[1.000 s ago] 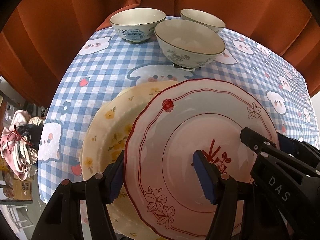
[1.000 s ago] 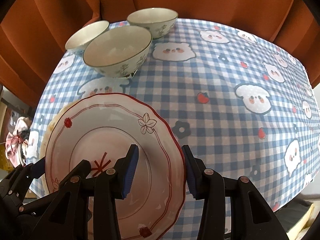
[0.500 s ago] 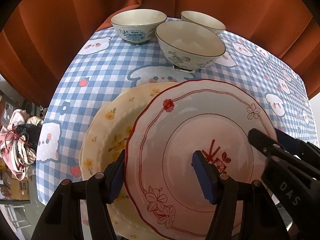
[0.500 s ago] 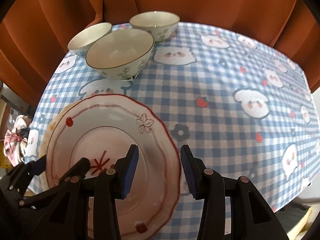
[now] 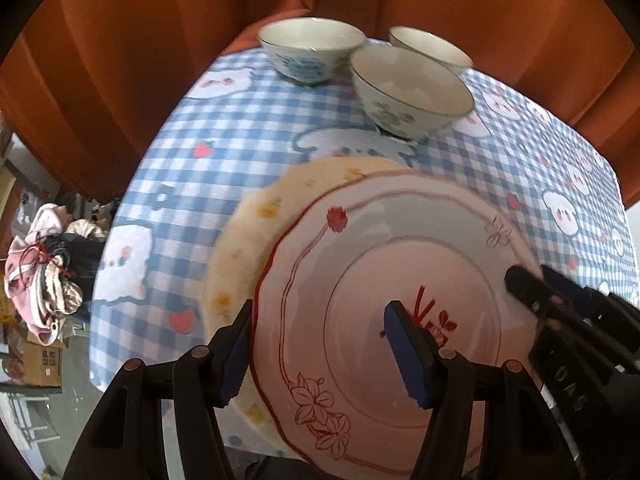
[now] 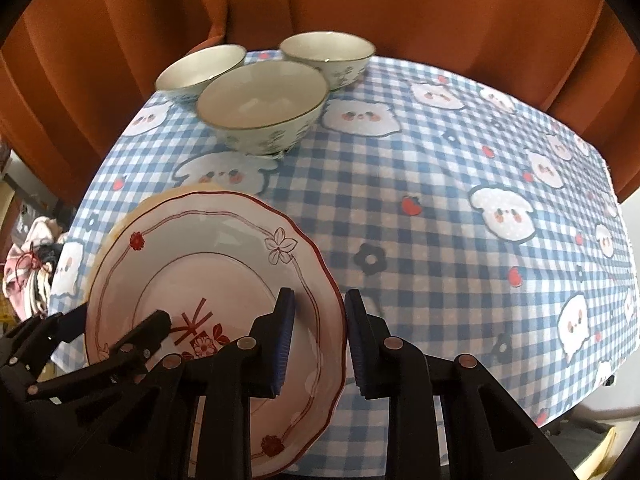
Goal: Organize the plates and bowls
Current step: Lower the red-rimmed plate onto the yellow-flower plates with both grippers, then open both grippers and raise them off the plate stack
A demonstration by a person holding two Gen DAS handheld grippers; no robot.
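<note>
A pink plate with a red rim (image 5: 400, 248) (image 6: 208, 264) lies partly over a cream plate with yellow flowers (image 5: 256, 240) (image 6: 176, 192) at the near left of the table. My left gripper (image 5: 320, 310) stands open astride the pink plate's left rim, one pad outside the edge and the other over the plate's well. My right gripper (image 6: 319, 300) straddles the plate's right rim. Its jaws are closing with the rim between them, and a little room still shows. Three white bowls with blue-green patterns (image 5: 412, 92) (image 5: 312, 46) (image 5: 430, 46) stand grouped at the far side.
A blue checked tablecloth with cartoon animals (image 6: 440, 220) covers the table, and its right half is bare cloth. An orange curtain (image 6: 400, 8) hangs close behind. The table's near edge runs just under the plates. A bundle of cloth (image 5: 40, 264) lies below on the left.
The right gripper's jaws have narrowed around the pink plate's right rim. The left gripper and both plates stand much as before.
</note>
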